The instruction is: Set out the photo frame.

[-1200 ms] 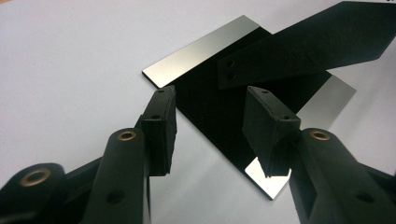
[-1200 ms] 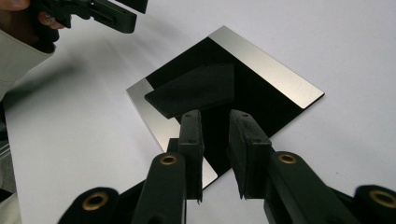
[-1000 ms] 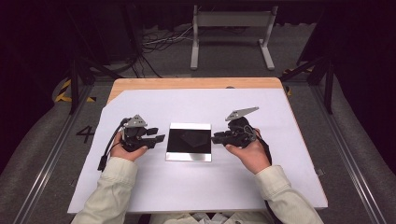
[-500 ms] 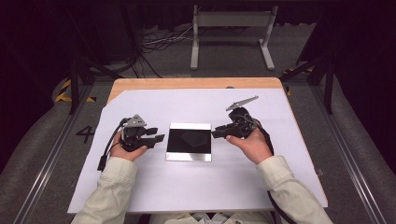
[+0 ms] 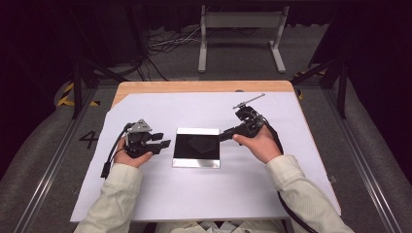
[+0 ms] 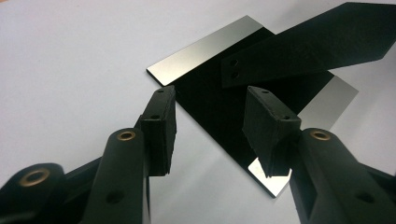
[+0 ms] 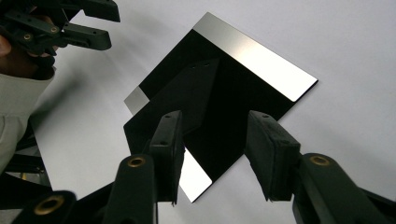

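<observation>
Both hand-held grippers, left point(image 5: 163, 143) and right point(image 5: 224, 135), flank the mirror plate point(image 5: 197, 147), jaws spread, seemingly untouched.

Open sheet around one flat plate

The mirror plate point(image 5: 197, 148) lies flat mid-table; left gripper point(image 5: 158, 144) and right gripper point(image 5: 226, 135) flank it closely; white sheet point(image 5: 194, 194) near, far and outward lies open.

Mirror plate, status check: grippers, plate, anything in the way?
Left gripper open, off the plate's left edge. Right gripper open, jaws just been opening, nothing between them. Mirror plate flat on white sheet, unheld. Nothing in the way.
</observation>
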Tool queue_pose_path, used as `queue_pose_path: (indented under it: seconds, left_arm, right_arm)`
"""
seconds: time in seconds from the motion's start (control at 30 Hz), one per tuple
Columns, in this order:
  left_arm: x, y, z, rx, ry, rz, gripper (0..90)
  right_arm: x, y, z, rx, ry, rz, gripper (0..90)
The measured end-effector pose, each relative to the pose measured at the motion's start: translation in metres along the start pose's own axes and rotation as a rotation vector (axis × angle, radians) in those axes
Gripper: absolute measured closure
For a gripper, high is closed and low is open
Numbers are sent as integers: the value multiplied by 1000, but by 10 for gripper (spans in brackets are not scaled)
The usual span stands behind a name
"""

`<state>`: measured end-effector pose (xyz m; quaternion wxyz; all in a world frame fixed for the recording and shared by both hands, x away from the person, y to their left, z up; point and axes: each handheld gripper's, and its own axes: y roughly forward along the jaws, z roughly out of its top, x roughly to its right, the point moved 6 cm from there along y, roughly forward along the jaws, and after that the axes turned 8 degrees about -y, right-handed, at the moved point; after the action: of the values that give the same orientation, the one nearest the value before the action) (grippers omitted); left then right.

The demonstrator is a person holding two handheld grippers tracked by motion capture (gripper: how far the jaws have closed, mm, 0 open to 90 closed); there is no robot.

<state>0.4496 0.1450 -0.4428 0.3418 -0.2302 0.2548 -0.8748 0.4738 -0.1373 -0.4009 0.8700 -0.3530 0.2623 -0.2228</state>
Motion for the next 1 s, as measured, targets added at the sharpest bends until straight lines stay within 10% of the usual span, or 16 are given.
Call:
queue_pose_path:
  seconds: [1.0]
  left_arm:
    - [1,1,0,-2,-3,-1,541]
  right_arm:
    - [-2,32,3,9,180,176,399]
